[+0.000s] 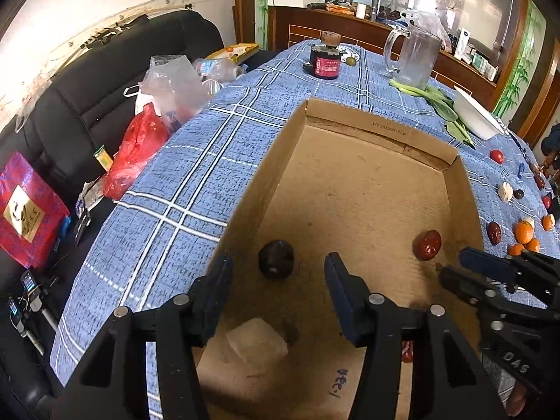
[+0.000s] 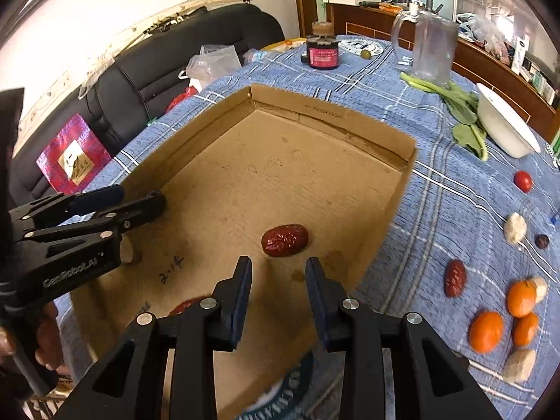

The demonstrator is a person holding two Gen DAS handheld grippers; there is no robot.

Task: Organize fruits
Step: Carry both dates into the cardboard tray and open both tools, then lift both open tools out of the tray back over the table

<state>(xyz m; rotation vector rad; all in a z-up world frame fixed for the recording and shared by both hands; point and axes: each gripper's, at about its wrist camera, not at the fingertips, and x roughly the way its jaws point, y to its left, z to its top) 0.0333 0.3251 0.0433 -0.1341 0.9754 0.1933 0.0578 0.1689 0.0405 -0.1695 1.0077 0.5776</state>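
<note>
**Two views over the box**

I'm hovering both grippers over the cardboard box (image 1: 367,189). My left gripper (image 1: 278,266) is standing released above a dark fruit (image 1: 275,258), unseen from the right wrist. My right gripper (image 2: 278,273) is nearly clenched, empty, behind the red date (image 2: 284,240).

I see my left gripper (image 1: 278,280) angled steeply down, jaws parted, nothing between the pads. My right gripper (image 2: 278,280) is pitched down alike, jaws close together, gripping nothing. A hand (image 2: 45,336) holds the left handle.
</note>
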